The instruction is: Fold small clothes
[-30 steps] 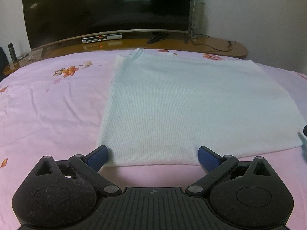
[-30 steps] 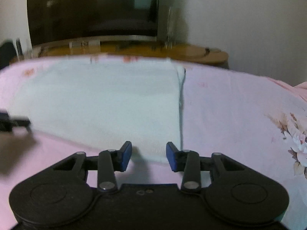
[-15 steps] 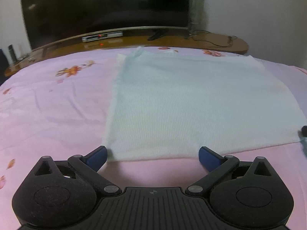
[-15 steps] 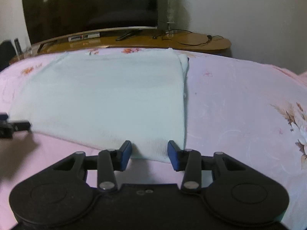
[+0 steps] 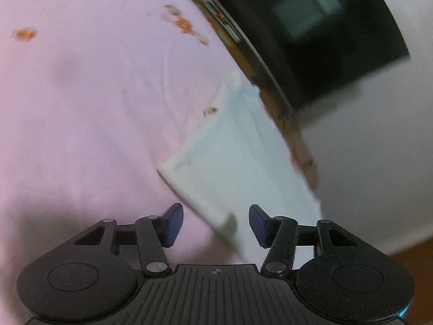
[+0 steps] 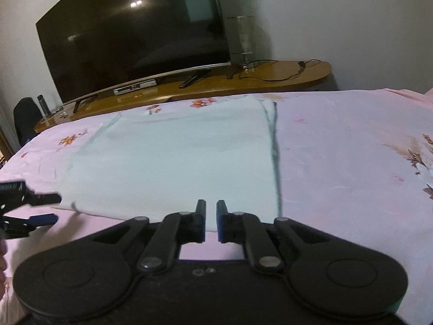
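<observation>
The bed (image 6: pixel 351 146), with its pink flowered sheet, fills most of both views, and the TV (image 6: pixel 135 32) on its long wooden table (image 6: pixel 284 78) sits up at 12 o'clock past the far edge. The pale mint knit garment (image 6: pixel 173 157) lies spread flat in the middle of the bed, near hem toward the camera. It looks light, soft and floppy, so it'll probably sag anywhere it isn't held; the two near hem corners seem like the sensible places to pinch. The right hand-held gripper (image 6: pixel 211 218) has just been closing and now sits nearly together on the near hem at 6 o'clock, cloth between the pads. The left hand-held gripper (image 5: pixel 213 223) is rolled sideways, has just been closing too, jaws apart around the near-left corner, not pressing.
</observation>
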`<state>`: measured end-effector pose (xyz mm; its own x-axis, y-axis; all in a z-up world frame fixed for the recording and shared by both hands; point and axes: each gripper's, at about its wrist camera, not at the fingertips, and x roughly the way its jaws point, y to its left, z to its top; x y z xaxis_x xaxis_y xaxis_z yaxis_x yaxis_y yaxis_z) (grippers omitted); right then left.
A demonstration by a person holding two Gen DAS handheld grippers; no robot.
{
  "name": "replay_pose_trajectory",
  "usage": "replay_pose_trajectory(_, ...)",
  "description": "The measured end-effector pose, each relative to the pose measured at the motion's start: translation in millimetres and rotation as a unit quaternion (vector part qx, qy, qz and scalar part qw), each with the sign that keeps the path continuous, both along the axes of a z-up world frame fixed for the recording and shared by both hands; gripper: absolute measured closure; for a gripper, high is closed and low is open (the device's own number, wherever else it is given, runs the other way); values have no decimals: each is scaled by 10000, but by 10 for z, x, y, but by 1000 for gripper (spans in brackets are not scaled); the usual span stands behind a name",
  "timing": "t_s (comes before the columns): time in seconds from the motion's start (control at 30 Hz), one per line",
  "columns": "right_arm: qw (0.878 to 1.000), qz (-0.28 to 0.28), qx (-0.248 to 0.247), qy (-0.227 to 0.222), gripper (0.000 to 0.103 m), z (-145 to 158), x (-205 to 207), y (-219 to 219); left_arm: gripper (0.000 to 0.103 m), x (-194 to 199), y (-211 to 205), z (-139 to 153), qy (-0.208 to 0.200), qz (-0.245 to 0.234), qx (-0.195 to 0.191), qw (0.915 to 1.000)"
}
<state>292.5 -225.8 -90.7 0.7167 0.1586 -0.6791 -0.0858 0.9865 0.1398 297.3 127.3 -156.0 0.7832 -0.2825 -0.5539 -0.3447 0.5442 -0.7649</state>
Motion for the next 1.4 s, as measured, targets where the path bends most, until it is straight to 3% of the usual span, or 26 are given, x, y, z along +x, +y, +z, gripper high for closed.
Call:
replay_pose_trajectory(0.27,9996,100,246,-6,94,21,232,132,49,151,-65,-100,-166,323,-250,9990)
replay_pose_trajectory(0.43,9988,189,448,-5,94,-13,466,209,49,351,-145,-113,-393,649,-51,9971)
replay_pose_trajectory(0.57,9980,271,565,6,94,-94,716,313,50,507,-113,-91,-340,558,-47,9979)
replay_pose_trajectory(0.63,9973,330,646,79,95,-145,836,379,96,566,-81,-75,-184,423,53,9989)
replay_pose_trajectory(0.7,9963,446,721,124,97,-192,923,463,96,545,-15,-126,-163,406,-114,9990)
replay_pose_trajectory(0.83,9947,515,870,190,98,-280,1061,597,96,487,9,-117,-280,317,37,9991)
replay_pose_trajectory(0.97,9935,487,1011,210,98,-375,1193,651,96,474,47,-176,-220,324,-49,9992)
replay_pose_trajectory(1.1,9937,357,973,421,101,-522,1310,640,96,454,-3,-142,-296,396,131,9987)
replay_pose_trajectory(1.17,9922,362,1113,441,103,-588,1299,595,96,393,-78,0,-439,309,425,9977)
replay_pose_trajectory(1.27,9878,318,1459,444,103,-645,1279,480,96,504,-374,456,-1015,-233,1252,9867)
replay_pose_trajectory(1.33,9851,306,1633,438,103,-672,1278,414,96,639,-673,793,-1378,-799,1726,9720)
replay_pose_trajectory(1.4,9838,255,1719,439,103,-646,1253,358,96,768,-978,1023,-1495,-1414,2121,9553)
